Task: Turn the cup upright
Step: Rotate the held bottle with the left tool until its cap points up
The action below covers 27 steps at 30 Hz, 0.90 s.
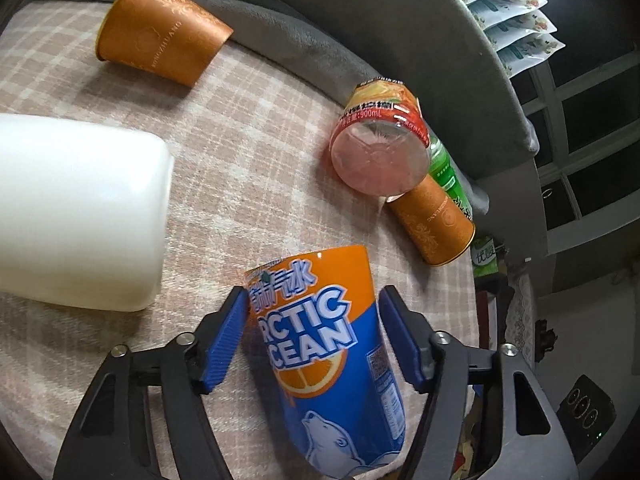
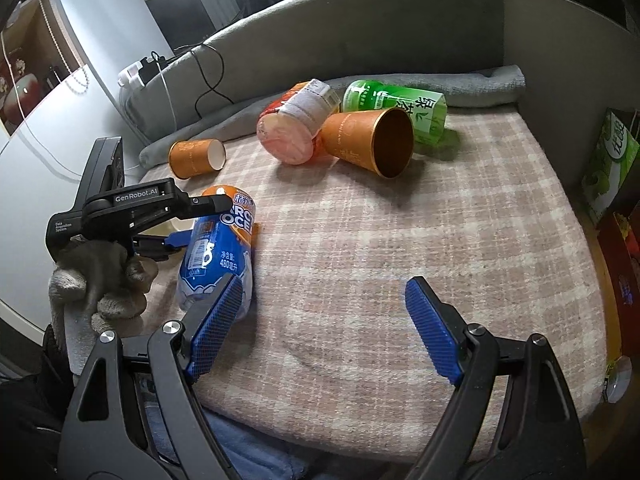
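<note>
An orange and blue Arctic Ocean cup (image 1: pixel 332 344) lies on its side on the checked cloth, between the blue pads of my left gripper (image 1: pixel 314 312). The jaws straddle it with a gap on the right side, so the gripper is open. The cup also shows in the right wrist view (image 2: pixel 222 248), with the left gripper (image 2: pixel 200 220) around it. My right gripper (image 2: pixel 324 320) is open and empty above the cloth, to the right of the cup. Two orange paper cups (image 1: pixel 160 36) (image 1: pixel 436 220) lie on their sides further off.
A white container (image 1: pixel 76 208) lies at the left. A pink-filled bottle (image 1: pixel 380 148) and a green tea bottle (image 2: pixel 396 110) lie beside the nearer orange cup (image 2: pixel 372 142). A grey padded rim (image 2: pixel 360 32) with cables borders the far side. Boxes (image 2: pixel 612 160) stand at the right edge.
</note>
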Each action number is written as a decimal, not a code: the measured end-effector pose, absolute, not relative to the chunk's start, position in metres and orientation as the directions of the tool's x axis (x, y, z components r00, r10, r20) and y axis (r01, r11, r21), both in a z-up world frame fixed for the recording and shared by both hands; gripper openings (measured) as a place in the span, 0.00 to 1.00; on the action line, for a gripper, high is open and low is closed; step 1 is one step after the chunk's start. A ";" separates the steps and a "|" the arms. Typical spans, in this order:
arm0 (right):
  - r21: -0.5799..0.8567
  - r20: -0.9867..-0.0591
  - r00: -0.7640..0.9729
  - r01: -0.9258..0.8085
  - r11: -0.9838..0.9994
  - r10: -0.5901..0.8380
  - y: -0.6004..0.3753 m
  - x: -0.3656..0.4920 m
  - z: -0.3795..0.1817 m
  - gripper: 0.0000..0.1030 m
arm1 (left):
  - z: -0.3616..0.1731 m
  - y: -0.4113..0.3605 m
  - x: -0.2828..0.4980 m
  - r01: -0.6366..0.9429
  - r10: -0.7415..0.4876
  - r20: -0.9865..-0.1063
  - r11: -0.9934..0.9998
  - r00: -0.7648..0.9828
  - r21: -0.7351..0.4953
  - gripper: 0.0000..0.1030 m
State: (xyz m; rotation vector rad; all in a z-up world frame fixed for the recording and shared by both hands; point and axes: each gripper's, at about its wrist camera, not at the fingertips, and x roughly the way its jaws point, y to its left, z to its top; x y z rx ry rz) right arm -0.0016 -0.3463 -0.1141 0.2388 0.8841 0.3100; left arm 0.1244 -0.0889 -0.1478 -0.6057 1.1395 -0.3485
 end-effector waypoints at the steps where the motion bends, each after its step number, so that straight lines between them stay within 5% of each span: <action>1: 0.330 -0.720 0.594 -0.163 0.930 0.359 -0.347 -0.002 -0.115 0.84 | -0.148 -0.090 0.125 -0.039 -0.548 -0.739 0.792 0.392 -0.609 0.63; 27: 0.334 -0.714 0.605 -0.146 0.931 0.352 -0.349 -0.003 -0.111 0.84 | -0.105 -0.108 0.104 0.111 -0.472 -0.707 0.863 0.527 -0.493 0.61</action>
